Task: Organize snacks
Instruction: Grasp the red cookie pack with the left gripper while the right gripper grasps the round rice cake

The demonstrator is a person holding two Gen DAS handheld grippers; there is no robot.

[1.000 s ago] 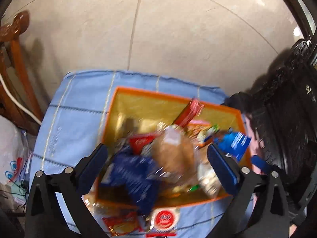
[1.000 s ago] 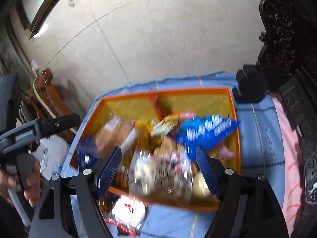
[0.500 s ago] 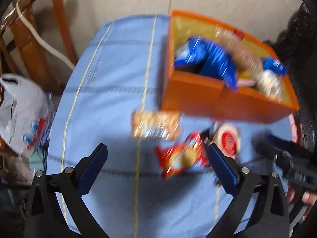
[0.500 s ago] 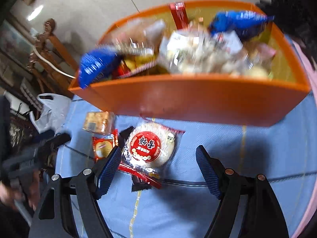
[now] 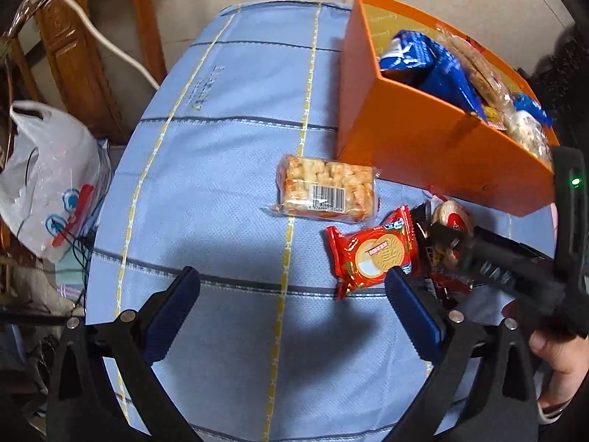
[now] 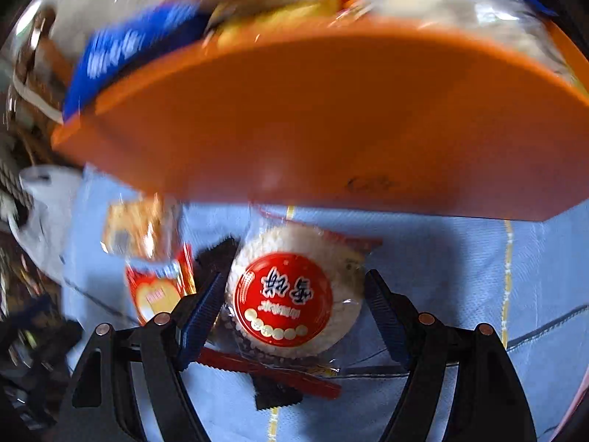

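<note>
An orange box [image 5: 423, 147] full of snack packets stands on the blue tablecloth [image 5: 221, 184]; it also fills the top of the right wrist view [image 6: 313, 118]. In front of it lie a clear pack of puffed rice squares [image 5: 327, 188], a red biscuit packet [image 5: 375, 254] and a round rice cake with a red label [image 6: 291, 294]. My left gripper [image 5: 292, 302] is open and empty, low over the cloth near the red packet. My right gripper [image 6: 292, 305] is open with its fingers on either side of the rice cake; it also shows in the left wrist view [image 5: 452, 235].
A dark wrapper and a red strip [image 6: 272, 372] lie under the rice cake. A white plastic bag [image 5: 48, 176] hangs off the table's left side beside wooden furniture [image 5: 73, 48] and a white cable. The tiled floor lies beyond the table.
Both grippers have dropped from above the box to the cloth in front of it. The right gripper has come down around the round rice cake; the left has swung towards the loose packets.
</note>
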